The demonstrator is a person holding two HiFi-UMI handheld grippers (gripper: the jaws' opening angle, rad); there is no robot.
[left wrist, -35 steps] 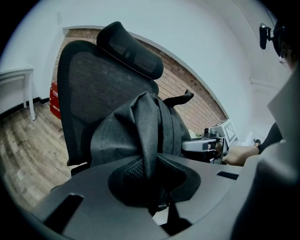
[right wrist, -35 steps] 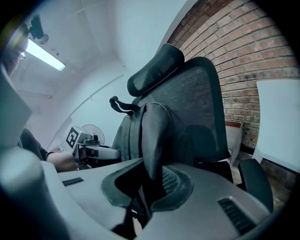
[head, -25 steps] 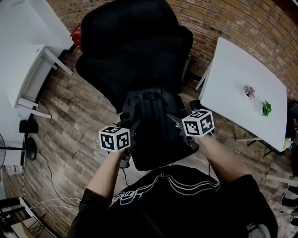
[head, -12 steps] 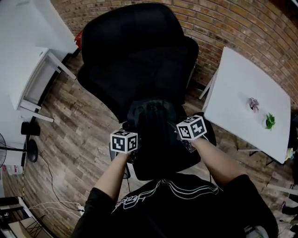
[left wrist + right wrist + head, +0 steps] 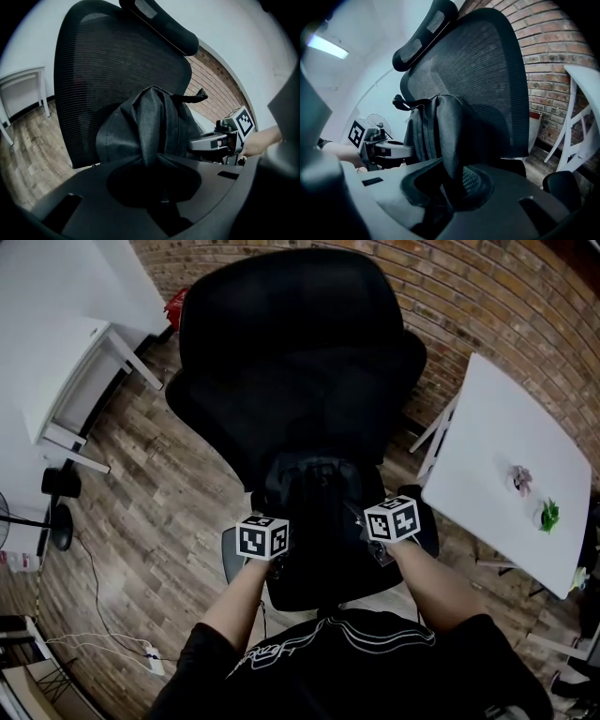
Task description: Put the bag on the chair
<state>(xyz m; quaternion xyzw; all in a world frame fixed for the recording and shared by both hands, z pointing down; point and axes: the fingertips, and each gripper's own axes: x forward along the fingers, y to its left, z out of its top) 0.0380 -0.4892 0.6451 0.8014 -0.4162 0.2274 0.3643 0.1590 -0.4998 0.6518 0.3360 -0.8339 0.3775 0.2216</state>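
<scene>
- The black bag (image 5: 314, 486) is held upright over the seat of the black chair (image 5: 291, 352), just in front of its mesh backrest.
- A fold of fabric on the bag's left side is pinched by the left gripper (image 5: 149, 161).
- A fold on its right side is pinched by the right gripper (image 5: 452, 180).
- Whether the bag is resting on the seat cannot be told.

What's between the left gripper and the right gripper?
The black bag, pinched by the left gripper and the right gripper; the head view shows it.
</scene>
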